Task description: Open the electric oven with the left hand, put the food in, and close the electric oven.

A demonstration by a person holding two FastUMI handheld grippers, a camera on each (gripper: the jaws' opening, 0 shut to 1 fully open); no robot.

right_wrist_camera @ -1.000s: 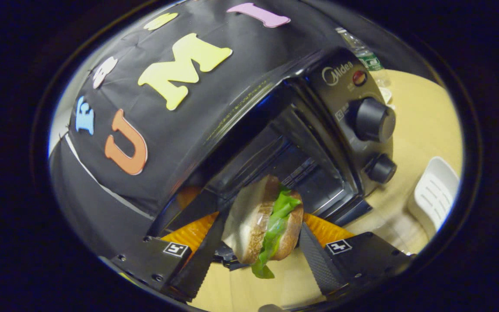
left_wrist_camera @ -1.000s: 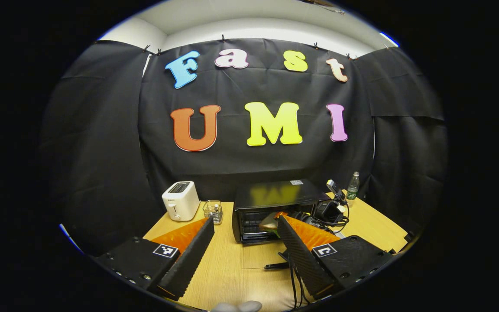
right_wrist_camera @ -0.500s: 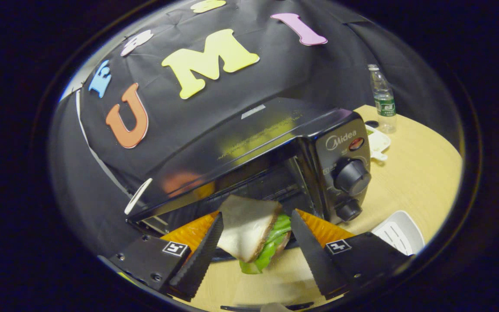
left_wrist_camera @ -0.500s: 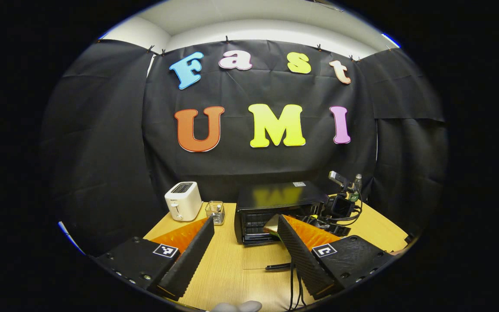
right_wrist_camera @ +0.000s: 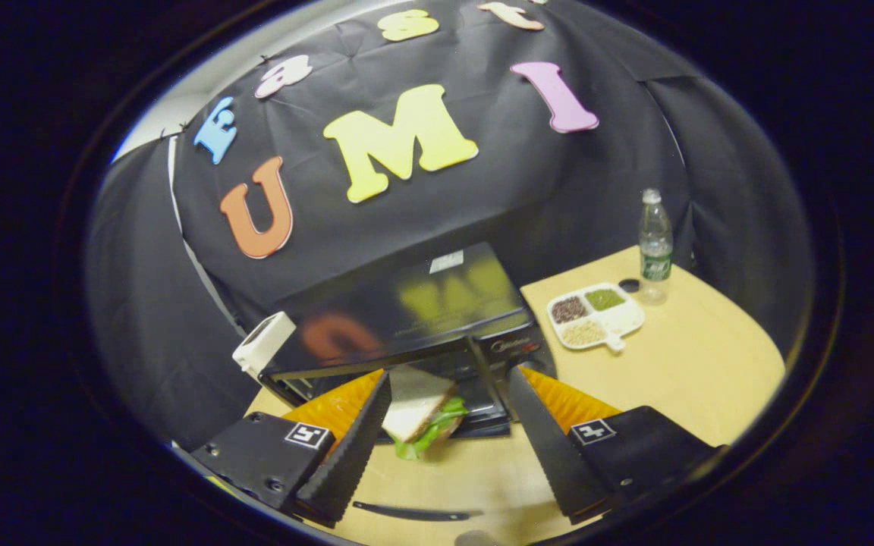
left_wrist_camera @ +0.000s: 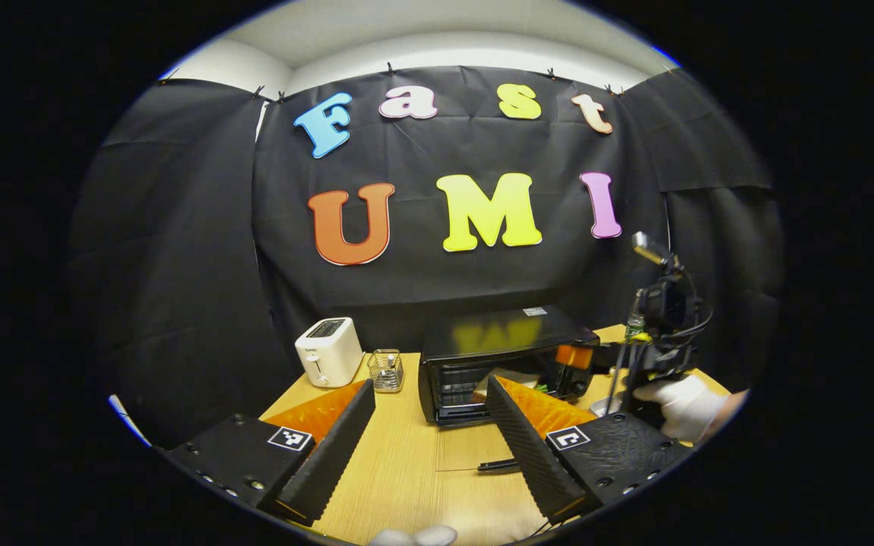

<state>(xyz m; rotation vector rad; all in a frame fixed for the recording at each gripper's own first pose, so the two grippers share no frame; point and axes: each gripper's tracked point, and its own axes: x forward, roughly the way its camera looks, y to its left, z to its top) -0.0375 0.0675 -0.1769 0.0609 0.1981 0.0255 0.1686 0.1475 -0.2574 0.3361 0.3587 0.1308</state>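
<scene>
The oven (left_wrist_camera: 505,356) stands on the table (left_wrist_camera: 407,470) against the booth wall, door (right_wrist_camera: 437,512) down in front of it, with the sandwich (right_wrist_camera: 422,413) at its mouth. In the left gripper view, a wire holder (left_wrist_camera: 387,370) sits just left of the oven and the toaster (left_wrist_camera: 328,351) left of that. In the right gripper view, a tray (right_wrist_camera: 596,315) lies right of the oven, with a bottle (right_wrist_camera: 655,244) behind it.

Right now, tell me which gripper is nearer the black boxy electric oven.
Right. The right gripper hangs raised close beside the oven; the left gripper sits back over the wooden table's near edge.
</scene>
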